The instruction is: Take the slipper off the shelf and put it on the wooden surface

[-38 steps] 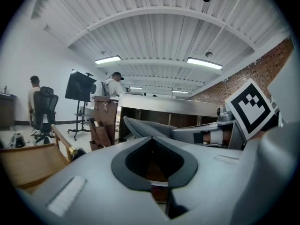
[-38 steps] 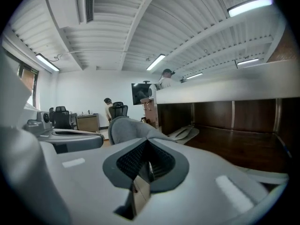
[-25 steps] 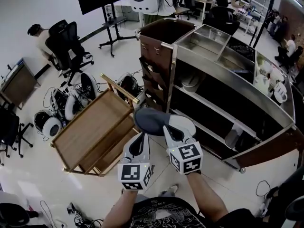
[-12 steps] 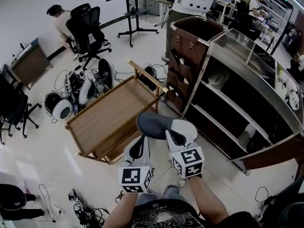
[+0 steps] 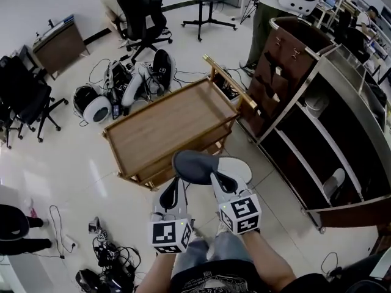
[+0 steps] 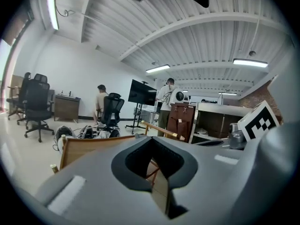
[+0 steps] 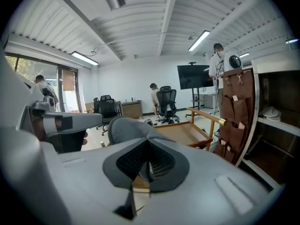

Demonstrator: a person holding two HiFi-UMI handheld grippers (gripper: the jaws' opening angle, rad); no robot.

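The right hand-held gripper (image 5: 217,180) has its jaws closed tight on the rim of the grey slipper (image 5: 197,166), which hangs in the air. The dark shelf unit (image 5: 330,121) stands to the right, and the slipper is off it, just beside the near edge of the wooden tabletop (image 5: 168,124). The left hand-held gripper (image 5: 178,187) sits beside the slipper, jaws together and empty.

The slipper (image 5: 198,165), grey on top with a white sole, hangs roughly level in the air with its toe towards 10 o'clock. The right gripper (image 5: 218,179) pinches its rear edge. It is off the 5 o'clock edge of the bare wooden surface (image 5: 168,127). The metal-framed shelf (image 5: 297,94) stands at 3 o'clock.
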